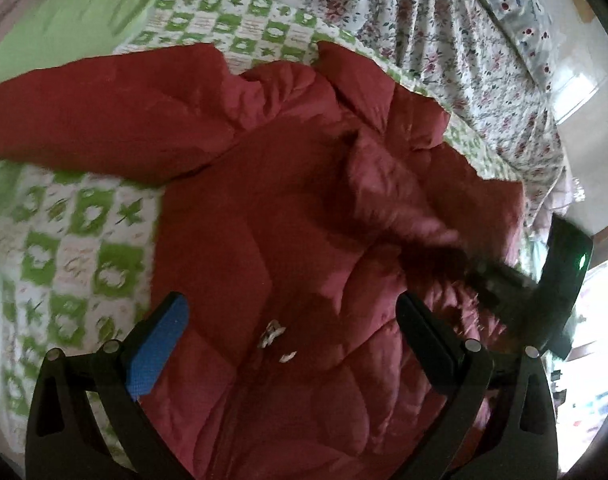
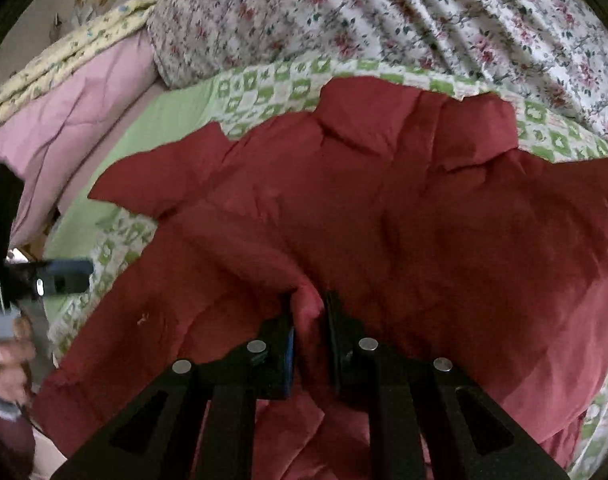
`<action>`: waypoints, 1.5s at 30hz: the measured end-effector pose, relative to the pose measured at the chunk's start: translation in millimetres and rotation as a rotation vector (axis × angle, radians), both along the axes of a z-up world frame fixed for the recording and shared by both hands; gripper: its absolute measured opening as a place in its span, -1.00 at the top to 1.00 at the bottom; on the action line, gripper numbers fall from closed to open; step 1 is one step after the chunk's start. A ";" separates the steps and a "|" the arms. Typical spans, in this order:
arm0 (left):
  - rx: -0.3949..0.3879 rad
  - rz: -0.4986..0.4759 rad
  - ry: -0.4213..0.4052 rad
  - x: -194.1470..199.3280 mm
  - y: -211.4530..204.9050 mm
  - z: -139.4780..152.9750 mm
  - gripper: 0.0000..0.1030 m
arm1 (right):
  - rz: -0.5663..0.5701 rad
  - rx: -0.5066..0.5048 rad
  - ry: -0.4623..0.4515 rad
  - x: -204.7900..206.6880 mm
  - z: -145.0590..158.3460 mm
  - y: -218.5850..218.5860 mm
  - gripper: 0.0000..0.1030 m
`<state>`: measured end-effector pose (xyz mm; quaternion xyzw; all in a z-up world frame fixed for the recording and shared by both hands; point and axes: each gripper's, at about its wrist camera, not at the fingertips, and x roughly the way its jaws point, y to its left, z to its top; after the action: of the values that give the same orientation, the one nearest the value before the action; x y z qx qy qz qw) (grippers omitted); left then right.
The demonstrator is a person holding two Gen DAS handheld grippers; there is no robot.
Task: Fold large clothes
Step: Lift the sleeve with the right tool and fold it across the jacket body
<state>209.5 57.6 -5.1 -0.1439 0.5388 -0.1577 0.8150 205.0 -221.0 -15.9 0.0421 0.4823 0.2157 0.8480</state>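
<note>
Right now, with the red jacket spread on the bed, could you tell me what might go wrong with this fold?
1. The right tool pinches only a thin ridge of the padded red jacket; the slippery fabric could slide out.
2. The left tool hangs open, pinning nothing, so the whole jacket may drag across the green checked quilt.
3. The far sleeve lies splayed and could fold crooked.

Green-and-white checked quilt point(image 1: 84, 240) spread over bed. Floral sheet point(image 2: 383, 12) bunched behind it. Pink blanket point(image 2: 84, 112) at left, yellow flowered blanket point(image 2: 64, 52) lying along its top edge.
</note>
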 end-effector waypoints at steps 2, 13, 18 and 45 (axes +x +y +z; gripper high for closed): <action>-0.032 -0.021 0.002 13.8 -6.1 0.7 -1.00 | 0.014 0.002 0.000 -1.9 -2.0 1.6 0.72; -0.014 -0.131 0.118 91.9 -62.6 -44.8 -0.06 | 0.027 0.008 0.009 -2.6 -8.0 1.6 0.62; -0.020 -0.162 0.070 87.2 -65.9 -34.9 0.71 | 0.016 0.051 0.046 -6.6 -11.0 -5.9 0.34; 0.084 -0.023 -0.281 43.2 -16.7 22.3 0.63 | -0.363 -0.068 0.080 20.7 -34.4 -112.7 -0.09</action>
<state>252.7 40.9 17.2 -0.0799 0.4271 -0.1627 0.8859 225.7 -333.6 -50.2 0.1085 0.5072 0.0410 0.8540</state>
